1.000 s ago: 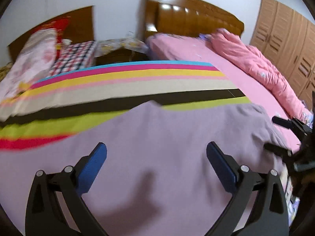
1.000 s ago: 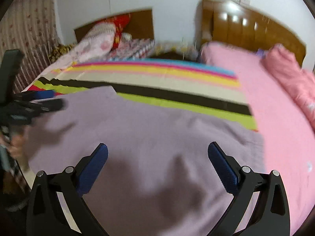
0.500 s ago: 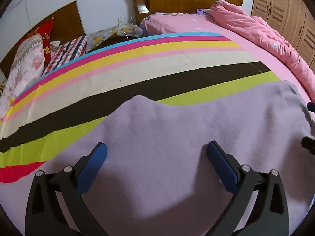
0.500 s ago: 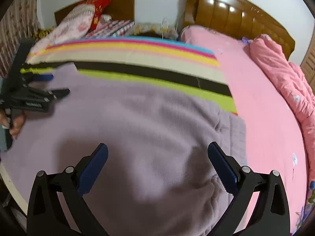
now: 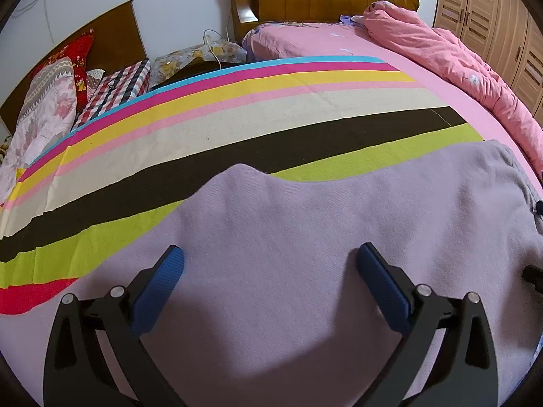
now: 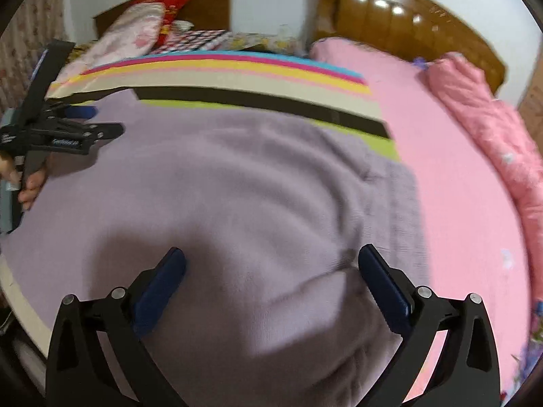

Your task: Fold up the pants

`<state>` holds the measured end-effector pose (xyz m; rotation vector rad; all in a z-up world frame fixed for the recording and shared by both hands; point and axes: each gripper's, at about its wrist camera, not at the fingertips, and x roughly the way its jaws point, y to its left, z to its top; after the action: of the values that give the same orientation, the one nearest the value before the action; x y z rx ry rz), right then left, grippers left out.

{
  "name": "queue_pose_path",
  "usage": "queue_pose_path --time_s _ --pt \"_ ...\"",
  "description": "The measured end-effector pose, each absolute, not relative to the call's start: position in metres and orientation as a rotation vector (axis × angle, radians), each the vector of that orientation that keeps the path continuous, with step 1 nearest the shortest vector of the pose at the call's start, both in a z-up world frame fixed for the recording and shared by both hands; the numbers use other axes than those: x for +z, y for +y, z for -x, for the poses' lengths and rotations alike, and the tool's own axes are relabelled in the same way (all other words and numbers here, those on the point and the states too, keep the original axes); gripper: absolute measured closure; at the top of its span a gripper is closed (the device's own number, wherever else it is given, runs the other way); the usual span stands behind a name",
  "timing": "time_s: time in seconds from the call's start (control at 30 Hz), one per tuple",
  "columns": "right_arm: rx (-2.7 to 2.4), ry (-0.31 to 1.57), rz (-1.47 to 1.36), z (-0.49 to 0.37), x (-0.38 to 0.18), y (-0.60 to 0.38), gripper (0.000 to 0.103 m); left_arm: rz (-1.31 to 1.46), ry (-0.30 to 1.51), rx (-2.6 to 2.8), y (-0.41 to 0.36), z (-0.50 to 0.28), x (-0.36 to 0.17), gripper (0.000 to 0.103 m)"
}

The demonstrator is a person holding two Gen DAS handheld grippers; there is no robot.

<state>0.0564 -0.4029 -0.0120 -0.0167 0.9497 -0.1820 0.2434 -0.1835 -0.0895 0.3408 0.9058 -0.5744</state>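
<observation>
**Lilac pants spread on the striped bed, both claws wide**

The lilac pants (image 5: 305, 254) lie flat across the near part of the striped sheet (image 5: 237, 129), one corner poking up toward 12 o'clock over the green band. The left claw (image 5: 269, 261) hangs above the fabric, blue pads spread apart, gripping nothing. The right claw (image 6: 271, 264) is likewise spread wide over rumpled cloth. At 3 o'clock a pink quilt (image 5: 458, 68) sits on the pink bed (image 6: 451, 169).
</observation>
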Motion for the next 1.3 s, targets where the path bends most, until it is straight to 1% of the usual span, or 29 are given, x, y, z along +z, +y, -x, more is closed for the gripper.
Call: queue_pose_path --time_s 0.17,0.3,0.4,0.43,0.5,0.73,0.87,1.0,1.1,1.13,1.2,1.27,1.3 --pt "0.000 0.822 -0.040 -0.061 0.008 -0.355 0.005 -0.343 0.906 -0.573 -0.182 -0.243 -0.088 0.001" --pt "0.097 0.845 0.058 -0.086 0.002 -0.305 0.005 -0.343 0.906 -0.573 -0.181 -0.244 -0.088 0.001" --pt "0.086 0.940 0.157 -0.098 -0.019 -0.286 0.005 -0.343 0.906 -0.573 -0.182 -0.243 -0.088 0.001" --pt "0.102 0.960 0.138 -0.099 -0.026 -0.290 0.005 -0.343 0.906 -0.574 -0.182 -0.243 -0.088 0.001" --pt "0.141 0.978 -0.003 -0.096 -0.030 -0.313 0.004 -0.343 0.906 -0.574 -0.182 -0.243 -0.088 0.001" --pt "0.126 0.970 -0.007 -0.057 -0.029 -0.336 0.005 -0.343 0.907 -0.574 -0.183 -0.245 -0.089 0.001" --pt "0.122 0.929 -0.018 -0.035 -0.028 -0.343 0.005 -0.344 0.907 -0.574 -0.184 -0.244 -0.088 0.001" --pt "0.097 0.918 -0.022 -0.041 -0.031 -0.342 0.004 -0.345 0.908 -0.574 -0.184 -0.244 -0.088 0.001" --pt "0.089 0.943 -0.017 -0.048 -0.029 -0.340 0.004 -0.337 0.899 -0.558 -0.180 -0.241 -0.086 0.001" --pt "0.085 0.958 -0.012 -0.047 -0.028 -0.340 0.004 -0.374 0.842 -0.476 -0.170 -0.232 -0.076 0.003" --pt "0.055 0.992 0.003 -0.053 -0.024 -0.337 0.005 -0.343 0.711 -0.455 -0.140 -0.209 -0.045 0.002" --pt "-0.033 1.009 0.047 -0.059 -0.014 -0.329 0.005 -0.285 0.618 -0.459 -0.094 -0.193 -0.021 0.002" --pt "-0.056 0.989 0.060 -0.063 -0.007 -0.324 0.005 -0.277 0.607 -0.423 -0.067 -0.190 -0.016 0.002"
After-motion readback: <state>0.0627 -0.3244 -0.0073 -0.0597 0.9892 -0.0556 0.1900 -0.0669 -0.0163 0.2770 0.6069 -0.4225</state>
